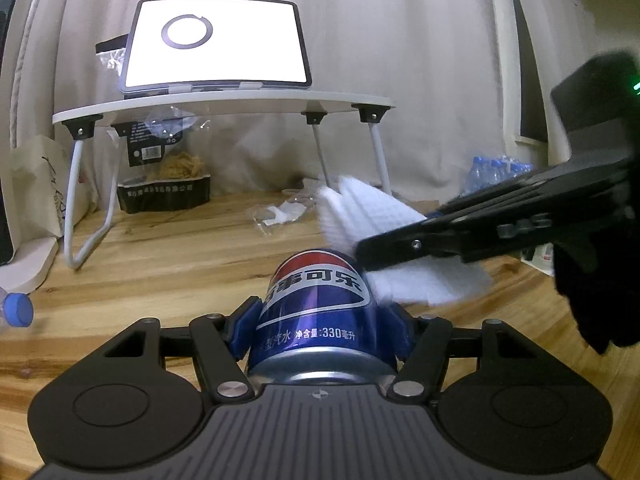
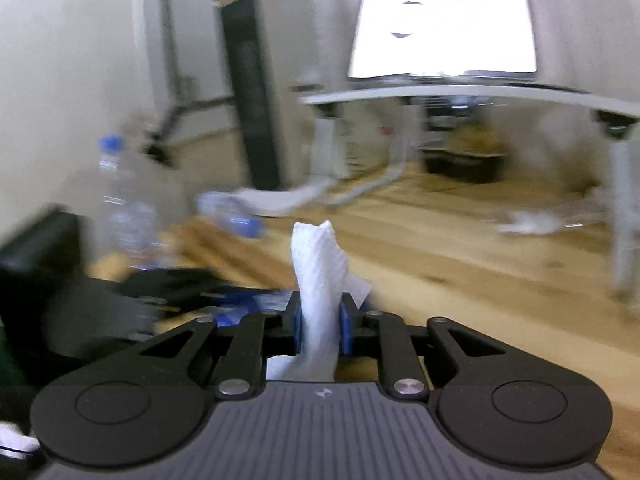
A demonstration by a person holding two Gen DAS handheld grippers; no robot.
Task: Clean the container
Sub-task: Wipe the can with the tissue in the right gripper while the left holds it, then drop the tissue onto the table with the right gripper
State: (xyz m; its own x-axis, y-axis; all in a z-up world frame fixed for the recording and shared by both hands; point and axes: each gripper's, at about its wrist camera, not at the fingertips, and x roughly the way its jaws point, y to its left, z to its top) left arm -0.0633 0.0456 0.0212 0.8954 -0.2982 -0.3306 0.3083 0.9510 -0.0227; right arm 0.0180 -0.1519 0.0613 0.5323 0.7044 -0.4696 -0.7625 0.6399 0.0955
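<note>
Left wrist: left claw (image 1: 320,320) grips can (image 1: 320,312) above table (image 1: 160,264).

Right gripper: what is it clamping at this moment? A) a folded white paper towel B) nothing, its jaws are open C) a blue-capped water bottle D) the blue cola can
A: the right gripper has its blue pads shut on the white paper towel, while the cola can sits in the left gripper.
</note>
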